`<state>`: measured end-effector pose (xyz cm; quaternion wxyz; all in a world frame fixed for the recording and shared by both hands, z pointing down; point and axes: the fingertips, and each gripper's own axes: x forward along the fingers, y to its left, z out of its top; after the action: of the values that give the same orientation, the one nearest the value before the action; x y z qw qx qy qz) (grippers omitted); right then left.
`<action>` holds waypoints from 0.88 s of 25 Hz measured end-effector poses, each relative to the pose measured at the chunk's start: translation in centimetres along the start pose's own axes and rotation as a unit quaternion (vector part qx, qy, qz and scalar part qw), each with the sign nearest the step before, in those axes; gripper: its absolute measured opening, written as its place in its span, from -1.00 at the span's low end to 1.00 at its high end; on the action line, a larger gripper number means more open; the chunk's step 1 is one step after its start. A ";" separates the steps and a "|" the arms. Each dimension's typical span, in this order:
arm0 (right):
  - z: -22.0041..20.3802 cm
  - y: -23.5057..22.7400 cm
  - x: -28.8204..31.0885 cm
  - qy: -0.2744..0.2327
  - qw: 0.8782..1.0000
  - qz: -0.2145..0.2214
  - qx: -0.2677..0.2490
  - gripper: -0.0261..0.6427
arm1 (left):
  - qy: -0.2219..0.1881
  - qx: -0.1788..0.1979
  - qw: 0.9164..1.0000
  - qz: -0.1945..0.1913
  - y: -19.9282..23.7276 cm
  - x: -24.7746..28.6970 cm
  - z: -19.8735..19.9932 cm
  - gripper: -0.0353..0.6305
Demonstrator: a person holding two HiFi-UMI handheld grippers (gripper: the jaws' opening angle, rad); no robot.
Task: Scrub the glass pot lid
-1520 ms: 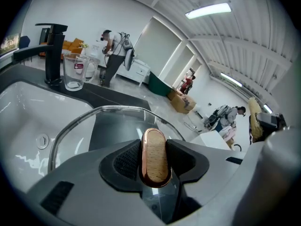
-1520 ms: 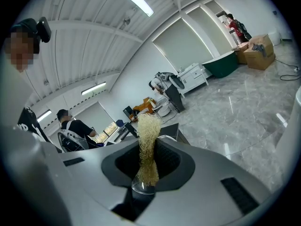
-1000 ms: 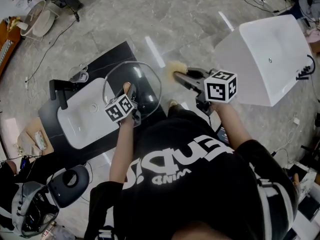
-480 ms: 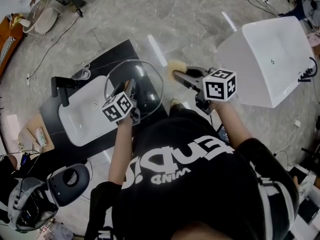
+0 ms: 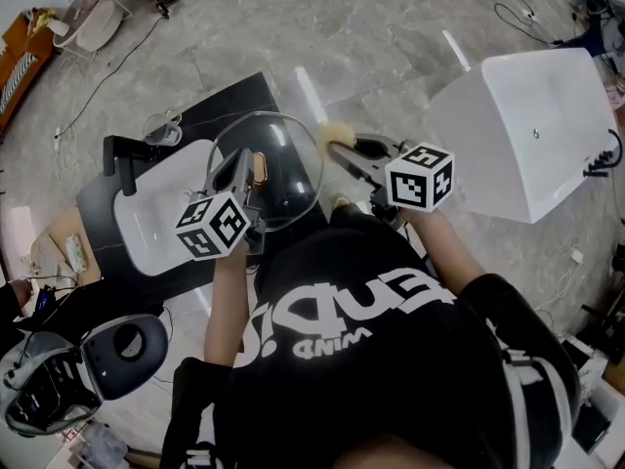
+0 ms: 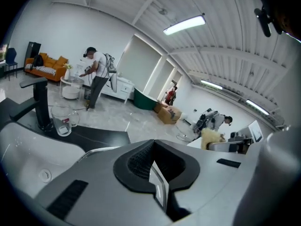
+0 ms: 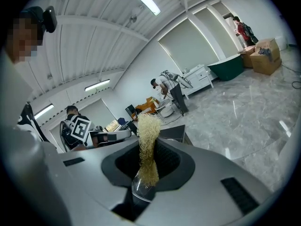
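Biggest thing in shot is a white tub (image 5: 527, 115), sat on the grey floor well apart from the black counter (image 5: 229, 106). A white sink (image 5: 156, 228) is set into that counter. The glass pot lid (image 5: 293, 159) is held up off the counter, over the sink's right end and the counter's right edge, resting on nothing. It's gripped at the rim by the left gripper (image 5: 246, 169). Its jaws have just been closing and are clamped tight, with the lid's thin edge pinched between them. The right gripper (image 5: 340, 148) is held just beside the lid, past the counter's right edge. It's clenched on a scrub brush (image 5: 334, 132) with straw-coloured bristles. Whether brush and glass are touching can't be told. A black faucet (image 5: 122, 159) is mounted at the sink's far side. A glass mug (image 5: 163, 125) is stood just beside it at the counter's far edge.
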<state>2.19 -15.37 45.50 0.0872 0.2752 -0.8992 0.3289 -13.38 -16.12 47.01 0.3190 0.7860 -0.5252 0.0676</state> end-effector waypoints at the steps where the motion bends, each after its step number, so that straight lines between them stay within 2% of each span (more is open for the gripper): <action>1: 0.1 0.3 0.1 -0.002 1.000 -0.001 -0.007 -0.78 | -0.006 0.004 1.000 -0.005 -0.4 -0.4 0.4 -0.85; 7: 1.2 1.6 0.4 -0.037 0.996 -0.024 -0.079 -0.78 | -0.057 0.065 0.996 -0.020 -2.5 -2.2 2.0 -0.85; 13: 2.2 1.7 0.2 -0.076 0.984 -0.051 -0.156 -0.78 | -0.122 0.108 0.986 -0.027 -3.2 -3.2 2.8 -0.86; 17: 1.8 1.3 0.7 -0.079 0.982 -0.051 -0.167 -0.78 | -0.153 0.140 0.978 -0.024 -2.7 -3.4 2.6 -0.86; 22: 1.2 1.0 0.9 -0.079 0.980 -0.053 -0.172 -0.78 | -0.156 0.139 0.978 -0.024 -2.0 -3.1 1.5 -0.86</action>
<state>0.89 -15.88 44.31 0.0793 0.3281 -0.9306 0.1414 -13.34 -14.08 43.55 0.1225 0.8361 -0.5346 0.0085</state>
